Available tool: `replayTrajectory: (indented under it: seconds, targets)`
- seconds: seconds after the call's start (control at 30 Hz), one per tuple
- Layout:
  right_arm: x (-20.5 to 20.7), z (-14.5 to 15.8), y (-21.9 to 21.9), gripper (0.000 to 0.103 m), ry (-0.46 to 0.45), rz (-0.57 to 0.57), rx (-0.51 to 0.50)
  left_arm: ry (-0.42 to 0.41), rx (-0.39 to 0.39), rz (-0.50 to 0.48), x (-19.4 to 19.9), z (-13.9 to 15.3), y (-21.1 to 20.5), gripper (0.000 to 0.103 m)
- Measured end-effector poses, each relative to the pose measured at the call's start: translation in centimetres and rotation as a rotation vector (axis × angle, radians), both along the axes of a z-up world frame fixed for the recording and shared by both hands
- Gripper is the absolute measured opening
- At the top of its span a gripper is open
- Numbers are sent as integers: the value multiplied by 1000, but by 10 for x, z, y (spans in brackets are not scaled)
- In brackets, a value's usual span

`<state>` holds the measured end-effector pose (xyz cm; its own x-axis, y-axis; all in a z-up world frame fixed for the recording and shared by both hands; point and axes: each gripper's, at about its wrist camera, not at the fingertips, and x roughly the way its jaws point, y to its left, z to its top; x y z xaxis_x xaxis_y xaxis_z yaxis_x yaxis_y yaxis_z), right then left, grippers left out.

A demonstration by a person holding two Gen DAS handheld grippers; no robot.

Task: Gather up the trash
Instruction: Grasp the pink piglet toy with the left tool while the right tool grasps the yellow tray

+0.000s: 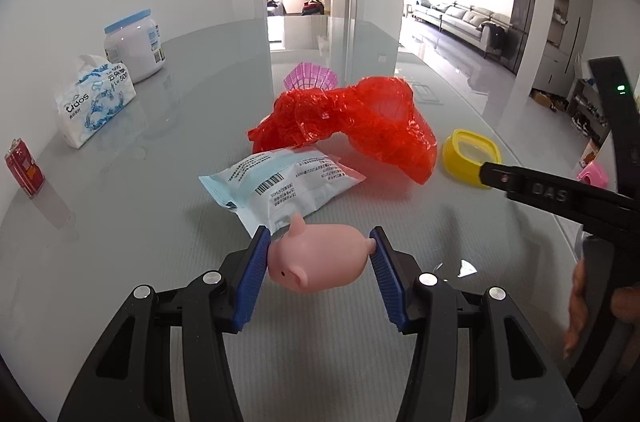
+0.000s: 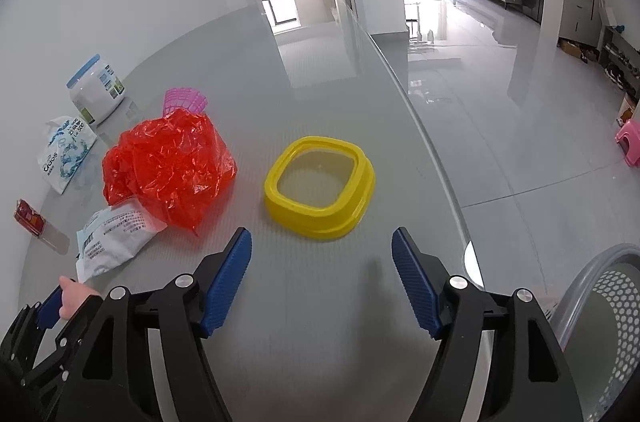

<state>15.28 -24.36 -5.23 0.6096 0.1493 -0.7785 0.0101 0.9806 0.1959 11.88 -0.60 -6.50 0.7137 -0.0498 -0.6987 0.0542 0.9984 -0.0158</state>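
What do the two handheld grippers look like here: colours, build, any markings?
Both match. The left gripper and right gripper have black plastic linkage arms with silver round pivot bolts and two blue ribbed pads. In the left view, the right gripper's finger carries embossed letters, partly readable, and a green indicator light glows on its black body. No cables or sleeves show.

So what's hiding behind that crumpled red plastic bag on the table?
Behind the red plastic bag, a pink ribbed basket peeks over its top. Only the basket's upper rim shows; its lower part and anything inside it are covered by the bag.
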Motion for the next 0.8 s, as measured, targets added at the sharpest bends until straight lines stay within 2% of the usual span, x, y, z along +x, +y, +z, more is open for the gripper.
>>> replayTrajectory:
  seconds: [0.17, 0.47, 0.8]
  targets:
    - [14, -4, 11, 75, 19, 9, -20, -15, -41, 23, -1, 7, 10, 50]
    - [35, -11, 18, 76, 45, -23, -46, -69, -32, 43, -9, 18, 13, 50]
    - [50, -15, 35, 76, 38, -36, -176, -81, -40, 52, -12, 22, 15, 50]
